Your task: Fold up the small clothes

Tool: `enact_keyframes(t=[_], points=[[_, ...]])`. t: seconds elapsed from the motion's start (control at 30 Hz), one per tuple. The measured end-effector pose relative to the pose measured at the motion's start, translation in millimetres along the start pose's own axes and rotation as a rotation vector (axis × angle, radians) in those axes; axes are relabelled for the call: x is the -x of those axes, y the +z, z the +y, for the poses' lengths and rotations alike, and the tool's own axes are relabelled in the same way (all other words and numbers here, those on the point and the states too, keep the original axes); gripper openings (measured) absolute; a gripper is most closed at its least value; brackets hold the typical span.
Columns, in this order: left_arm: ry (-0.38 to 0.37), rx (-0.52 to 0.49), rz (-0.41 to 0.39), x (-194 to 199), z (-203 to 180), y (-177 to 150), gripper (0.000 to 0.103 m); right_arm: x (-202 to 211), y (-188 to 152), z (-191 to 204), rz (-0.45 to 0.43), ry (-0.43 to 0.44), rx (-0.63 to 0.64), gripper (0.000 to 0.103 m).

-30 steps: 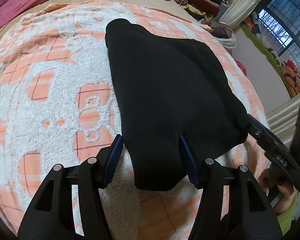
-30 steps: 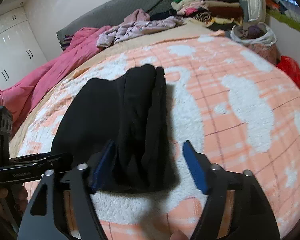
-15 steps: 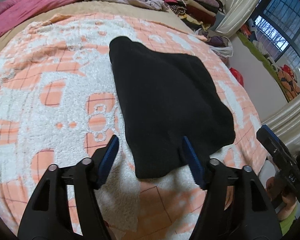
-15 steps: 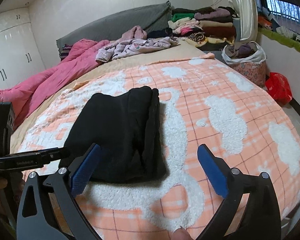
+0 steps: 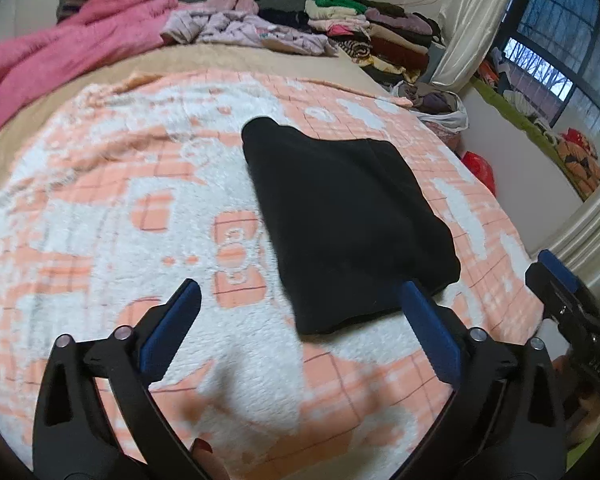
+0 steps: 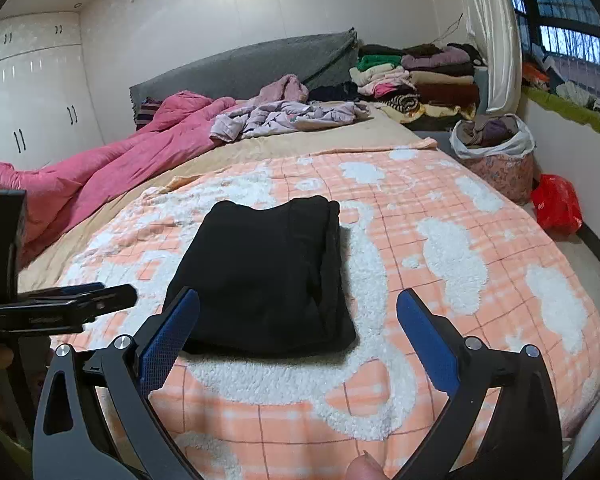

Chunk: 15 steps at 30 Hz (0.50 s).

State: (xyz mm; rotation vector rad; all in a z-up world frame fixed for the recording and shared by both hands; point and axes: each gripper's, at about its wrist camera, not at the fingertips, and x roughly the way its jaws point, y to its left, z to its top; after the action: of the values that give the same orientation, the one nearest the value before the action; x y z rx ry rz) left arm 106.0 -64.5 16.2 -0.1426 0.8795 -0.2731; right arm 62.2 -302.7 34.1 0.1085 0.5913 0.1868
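A black folded garment [image 5: 340, 216] [image 6: 268, 268] lies flat on the orange-and-white fleece blanket [image 5: 100, 220] [image 6: 440, 240]. My left gripper [image 5: 300, 286] hovers above its near corner, jaws opening wide, and its blue pads touch no cloth. My right gripper [image 6: 298, 293] stands open above the garment's near edge, also clear of it. Each gripper shows in the other's view: the right one [image 5: 560, 280] at the right edge, the left one [image 6: 80, 300] at the left edge.
A pink duvet [image 6: 100, 168] and crumpled lilac clothes [image 6: 284, 116] lie at the head of the bed. A stack of folded clothes [image 6: 420, 76] stands at the far right corner. A bag of clothes [image 6: 496, 148] and a red bag [image 6: 556, 208] sit on the floor.
Both grippers have spread their jaws wide and drawn back and upward from the black garment. The garment stays folded on the blanket.
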Motion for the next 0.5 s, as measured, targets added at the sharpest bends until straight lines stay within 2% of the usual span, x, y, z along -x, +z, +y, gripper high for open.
enact_keyframes(t=[0.3, 0.5], points=[[0.064, -0.020, -0.075, 28, 8, -16, 0.093, 20, -8, 16, -0.051, -0.032, 0.041, 0.098], [0.090, -0.022, -0.098, 38, 16, -26, 0.093, 24, -16, 23, -0.048, -0.038, 0.066, 0.098]])
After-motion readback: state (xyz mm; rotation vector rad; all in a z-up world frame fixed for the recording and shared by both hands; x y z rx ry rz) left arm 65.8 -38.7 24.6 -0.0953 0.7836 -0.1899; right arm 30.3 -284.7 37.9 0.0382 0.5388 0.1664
